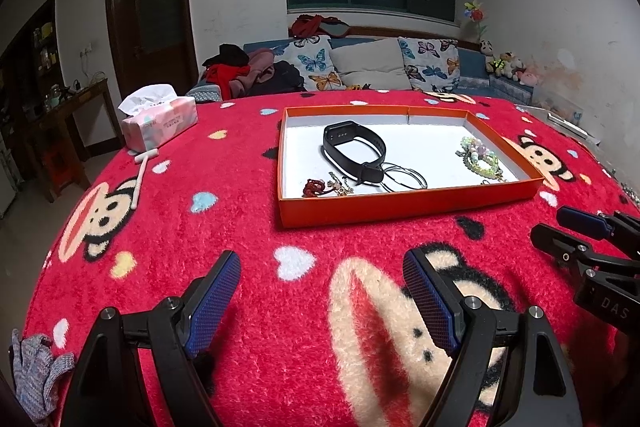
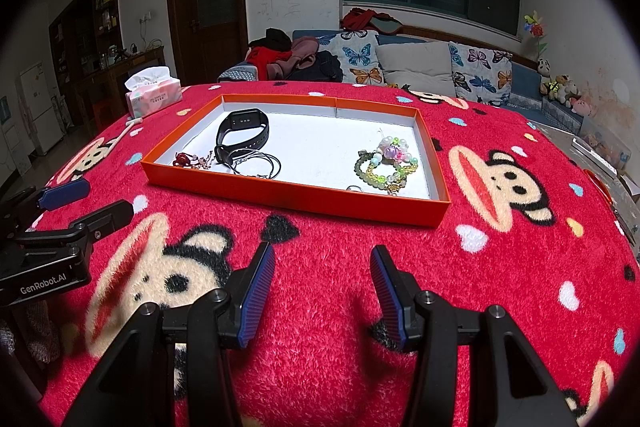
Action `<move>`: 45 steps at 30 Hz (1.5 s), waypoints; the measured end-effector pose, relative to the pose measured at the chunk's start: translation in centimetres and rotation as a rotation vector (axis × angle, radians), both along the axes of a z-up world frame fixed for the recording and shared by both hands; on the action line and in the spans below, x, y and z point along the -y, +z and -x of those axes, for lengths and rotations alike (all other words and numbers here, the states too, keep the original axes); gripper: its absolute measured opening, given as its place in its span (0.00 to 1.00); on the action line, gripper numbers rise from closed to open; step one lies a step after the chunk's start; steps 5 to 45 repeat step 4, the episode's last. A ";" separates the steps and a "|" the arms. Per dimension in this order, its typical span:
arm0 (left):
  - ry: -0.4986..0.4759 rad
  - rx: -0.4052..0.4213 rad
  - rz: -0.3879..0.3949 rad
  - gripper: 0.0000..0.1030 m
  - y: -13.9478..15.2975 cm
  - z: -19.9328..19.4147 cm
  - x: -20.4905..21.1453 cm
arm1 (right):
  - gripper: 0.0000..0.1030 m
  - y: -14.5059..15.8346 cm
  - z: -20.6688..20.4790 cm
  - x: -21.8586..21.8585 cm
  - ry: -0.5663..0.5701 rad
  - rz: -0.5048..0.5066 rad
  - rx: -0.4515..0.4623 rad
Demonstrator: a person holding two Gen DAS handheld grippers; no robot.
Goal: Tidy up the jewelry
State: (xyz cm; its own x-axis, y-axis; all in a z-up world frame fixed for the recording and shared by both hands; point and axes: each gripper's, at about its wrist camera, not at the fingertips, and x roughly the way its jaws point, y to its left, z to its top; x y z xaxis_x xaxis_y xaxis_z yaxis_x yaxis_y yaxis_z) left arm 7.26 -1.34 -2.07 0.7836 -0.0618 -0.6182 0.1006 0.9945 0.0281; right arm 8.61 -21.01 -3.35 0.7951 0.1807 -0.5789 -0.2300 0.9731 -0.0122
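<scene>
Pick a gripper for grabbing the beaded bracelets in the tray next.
Right, probably. The beaded bracelets lie at the orange tray's right end, nearer the right gripper. The left gripper faces the black watch end. Both are open and empty.

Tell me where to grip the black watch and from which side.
Grip the watch on the raised arch of its strap, coming from above with one finger inside the loop. It stands on edge in the tray, and wire rings crowd its lower end.
</scene>
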 end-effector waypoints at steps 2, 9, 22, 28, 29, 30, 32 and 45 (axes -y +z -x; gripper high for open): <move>-0.001 0.003 -0.002 0.87 0.0 0.0 0.1 | 0.53 0.0 0.0 0.0 0.000 0.000 0.000; -0.008 0.003 -0.002 0.87 0.1 0.1 0.3 | 0.53 0.0 0.0 0.0 0.000 0.000 0.000; -0.008 0.003 -0.002 0.87 0.1 0.1 0.3 | 0.53 0.0 0.0 0.0 0.000 0.000 0.000; -0.008 0.003 -0.002 0.87 0.1 0.1 0.3 | 0.53 0.0 0.0 0.0 0.000 0.000 0.000; -0.008 0.003 -0.002 0.87 0.1 0.1 0.3 | 0.53 0.0 0.0 0.0 0.000 0.000 0.000; -0.008 0.003 -0.002 0.87 0.1 0.1 0.3 | 0.53 0.0 0.0 0.0 0.000 0.000 0.000; -0.008 0.003 -0.002 0.87 0.1 0.1 0.3 | 0.53 0.0 0.0 0.0 0.000 0.000 0.000; -0.008 0.003 -0.002 0.87 0.1 0.1 0.3 | 0.53 0.0 0.0 0.0 0.000 0.000 0.000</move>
